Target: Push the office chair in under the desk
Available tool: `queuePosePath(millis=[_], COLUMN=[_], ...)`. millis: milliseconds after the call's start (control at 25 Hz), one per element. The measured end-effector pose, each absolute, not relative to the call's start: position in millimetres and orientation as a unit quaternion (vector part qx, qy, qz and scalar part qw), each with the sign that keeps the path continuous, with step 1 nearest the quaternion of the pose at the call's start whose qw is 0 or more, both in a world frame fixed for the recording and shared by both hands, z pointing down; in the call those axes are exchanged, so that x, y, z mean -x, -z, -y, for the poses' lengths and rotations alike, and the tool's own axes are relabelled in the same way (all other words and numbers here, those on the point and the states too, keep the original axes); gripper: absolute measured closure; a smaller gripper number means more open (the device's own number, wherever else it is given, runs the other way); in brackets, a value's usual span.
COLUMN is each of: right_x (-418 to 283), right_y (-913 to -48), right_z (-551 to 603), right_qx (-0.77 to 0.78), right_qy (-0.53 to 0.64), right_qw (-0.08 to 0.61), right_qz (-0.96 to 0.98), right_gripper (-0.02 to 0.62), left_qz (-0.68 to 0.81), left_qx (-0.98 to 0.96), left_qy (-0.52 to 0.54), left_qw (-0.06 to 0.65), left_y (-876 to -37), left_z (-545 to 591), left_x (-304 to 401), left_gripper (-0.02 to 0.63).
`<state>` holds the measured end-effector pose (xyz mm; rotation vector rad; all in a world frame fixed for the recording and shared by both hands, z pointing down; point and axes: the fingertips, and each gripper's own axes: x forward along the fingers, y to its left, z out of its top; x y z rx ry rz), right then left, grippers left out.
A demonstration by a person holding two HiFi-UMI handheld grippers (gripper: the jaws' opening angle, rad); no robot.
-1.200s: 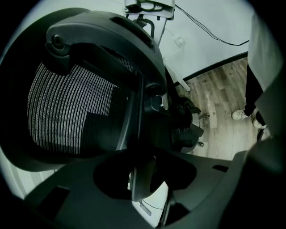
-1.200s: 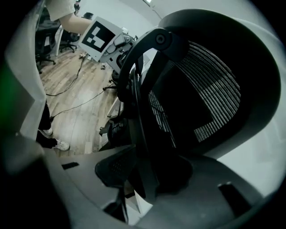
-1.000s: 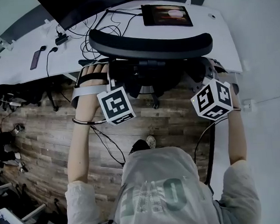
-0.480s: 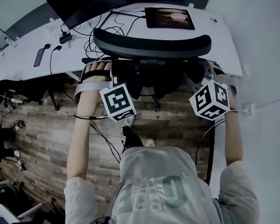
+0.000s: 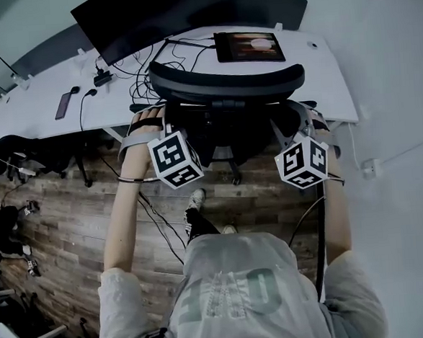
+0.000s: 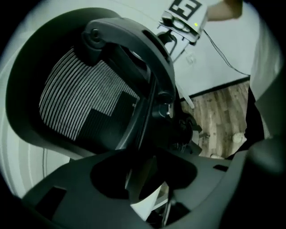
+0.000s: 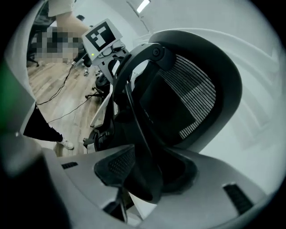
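Observation:
The black office chair (image 5: pixel 227 84) stands with its mesh back against the front edge of the white desk (image 5: pixel 324 77), its seat under the desktop. My left gripper (image 6: pixel 143 174) sits at the back's left edge, its marker cube (image 5: pixel 175 158) showing in the head view. A strut of the chair's back frame (image 6: pixel 147 112) runs between its jaws with a gap on each side. My right gripper (image 7: pixel 143 179), with its cube (image 5: pixel 303 162), straddles the frame strut (image 7: pixel 134 116) on the right edge. Its jaws have just been opening, and the strut stands between them.
On the desk are a dark monitor (image 5: pixel 150 17), a tablet (image 5: pixel 250 46), a phone (image 5: pixel 64 105) and tangled cables (image 5: pixel 132 69). A white wall runs along the right. Other black chairs (image 5: pixel 22 145) stand at the left on the wood floor. The person's shoe (image 5: pixel 196 200) is behind the chair.
The person's shoe has stepped forward towards the chair. Both marker cubes have turned a little. The chair has kept its place at the desk edge.

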<state>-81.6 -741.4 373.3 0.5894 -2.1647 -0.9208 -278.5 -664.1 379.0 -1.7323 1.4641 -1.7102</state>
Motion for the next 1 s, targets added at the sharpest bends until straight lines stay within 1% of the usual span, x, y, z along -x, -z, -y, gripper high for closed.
queuePosePath(millis=[80, 160, 240, 320, 360, 440, 520, 600, 720, 760, 880, 1000], right_x=[77.7, 71.1, 66.8, 64.8, 65.3, 67.7, 72.7, 79.9, 89.9, 91.6, 95.0, 99.4], right_y=[-362.8, -340.8, -312.0, -284.1, -271.7, -255.9, -256.4, -268.9, -294.5, -303.4, -322.9, -325.6], right_z=[736.6, 727.3, 711.8, 690.9, 679.3, 657.6, 637.7, 619.7, 596.5, 590.4, 578.0, 571.0], right_qx=[-0.248, -0.273, -0.293, -0.306, -0.311, -0.322, -0.33, -0.331, -0.326, -0.323, -0.308, -0.298], right_qy=[0.333, 0.299, 0.261, 0.222, 0.202, 0.164, 0.121, 0.091, 0.069, 0.064, 0.048, 0.036], right_qw=[0.325, 0.279, 0.215, 0.144, 0.109, 0.048, 0.005, -0.012, -0.006, 0.002, 0.023, 0.023], right_qz=[0.85, 0.871, 0.894, 0.914, 0.922, 0.931, 0.936, 0.939, 0.943, 0.944, 0.95, 0.954], right_gripper=[0.44, 0.44, 0.44, 0.442, 0.442, 0.467, 0.513, 0.538, 0.568, 0.57, 0.571, 0.571], left_qz=[-0.544, -0.602, -0.665, -0.713, -0.728, -0.739, -0.729, -0.718, -0.705, -0.703, -0.709, -0.719], left_qx=[0.615, 0.607, 0.602, 0.617, 0.627, 0.649, 0.674, 0.689, 0.7, 0.704, 0.704, 0.693], left_qy=[0.555, 0.502, 0.42, 0.308, 0.251, 0.159, 0.107, 0.091, 0.094, 0.087, 0.046, 0.035], left_qw=[0.132, 0.133, 0.138, 0.127, 0.116, 0.084, 0.049, 0.037, 0.062, 0.057, 0.005, -0.022], left_y=[-368.6, -341.9, -306.6, -277.0, -267.5, -265.3, -284.5, -306.9, -320.8, -325.1, -337.4, -342.4], left_z=[659.9, 649.9, 631.4, 609.4, 599.3, 584.3, 577.5, 574.3, 565.7, 561.6, 554.1, 551.7], left_x=[282.3, 292.8, 298.3, 287.1, 276.7, 250.2, 218.1, 188.8, 156.7, 150.2, 147.6, 158.5], left_gripper=[0.416, 0.416, 0.416, 0.419, 0.44, 0.571, 0.581, 0.588, 0.589, 0.589, 0.589, 0.589])
